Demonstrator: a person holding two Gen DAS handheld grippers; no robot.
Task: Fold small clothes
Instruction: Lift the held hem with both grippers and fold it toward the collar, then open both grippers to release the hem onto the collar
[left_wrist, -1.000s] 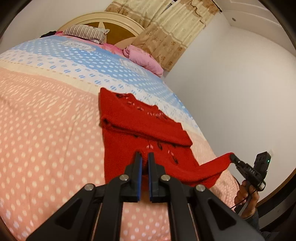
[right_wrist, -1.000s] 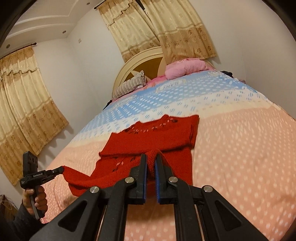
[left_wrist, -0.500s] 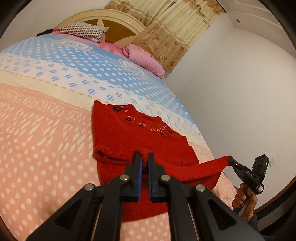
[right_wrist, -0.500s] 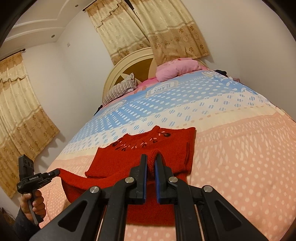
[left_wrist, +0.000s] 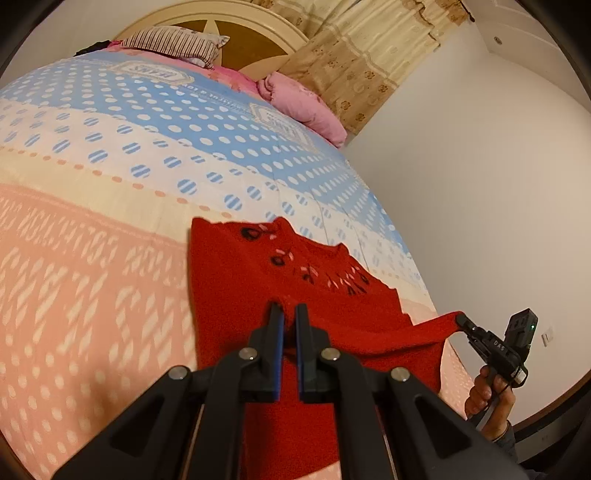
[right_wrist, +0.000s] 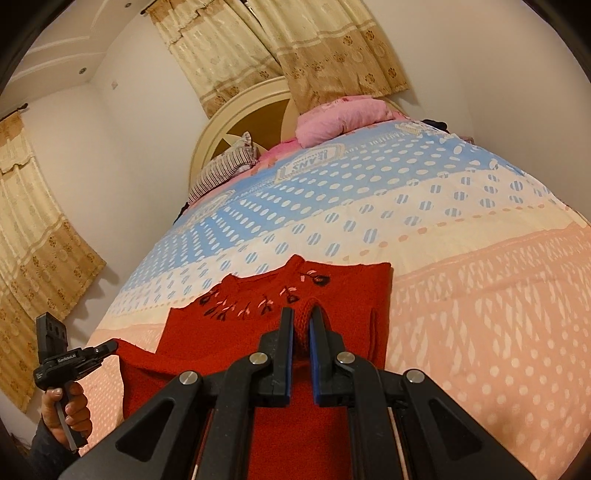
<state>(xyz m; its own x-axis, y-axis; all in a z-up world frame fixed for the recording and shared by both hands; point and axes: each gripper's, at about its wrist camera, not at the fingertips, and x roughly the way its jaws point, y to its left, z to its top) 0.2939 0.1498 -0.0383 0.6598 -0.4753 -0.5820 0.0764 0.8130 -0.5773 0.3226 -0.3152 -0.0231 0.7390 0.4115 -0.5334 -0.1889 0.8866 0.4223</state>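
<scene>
A small red knitted sweater (left_wrist: 236, 280) with dark and pink flower embroidery at the neck lies on the bed; it also shows in the right wrist view (right_wrist: 343, 291). My left gripper (left_wrist: 290, 314) is shut on the sweater's bottom hem and holds it lifted over the body. My right gripper (right_wrist: 301, 317) is shut on the other bottom corner, red knit bunched between its blue pads. Each gripper shows in the other's view, the right one (left_wrist: 463, 320) and the left one (right_wrist: 110, 345), with the hem stretched between them above the bed.
The bed cover (left_wrist: 92, 229) is peach with white dots near me and blue and white farther off. A striped pillow (left_wrist: 173, 44), a pink pillow (left_wrist: 306, 107) and a round headboard (right_wrist: 251, 114) are at the far end. White walls and beige curtains (right_wrist: 44, 254) surround the bed.
Both grippers have carried the bottom hem forward and up toward the neckline. The lifted lower half now covers more of the sweater's body.
</scene>
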